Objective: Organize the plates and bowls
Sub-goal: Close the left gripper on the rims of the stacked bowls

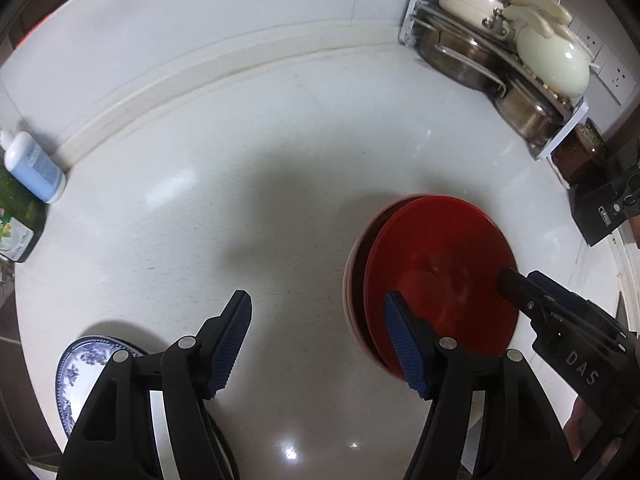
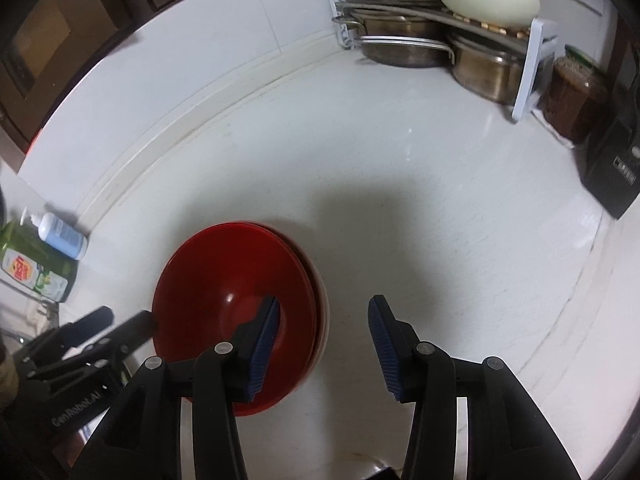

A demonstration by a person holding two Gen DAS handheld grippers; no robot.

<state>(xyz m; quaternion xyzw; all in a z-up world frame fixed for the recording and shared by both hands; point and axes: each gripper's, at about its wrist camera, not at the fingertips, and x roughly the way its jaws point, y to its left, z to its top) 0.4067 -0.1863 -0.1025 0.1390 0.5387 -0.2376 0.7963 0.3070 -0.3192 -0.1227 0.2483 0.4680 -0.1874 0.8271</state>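
A stack of nested red bowls sits on the white counter; the top bowl lies slightly off-centre on the ones below. My left gripper hovers at the stack's left rim, open, its pads touching nothing. My right gripper stands open astride the right rim, one finger over the bowl's inside, and it does not press on the bowl. A blue-and-white patterned plate lies under my left gripper's left finger, partly hidden.
A dish rack with steel pots and cream lidded pots fills the back right corner. A blue bottle and a green soap bottle stand at the left. A dark jar and a black box are on the right.
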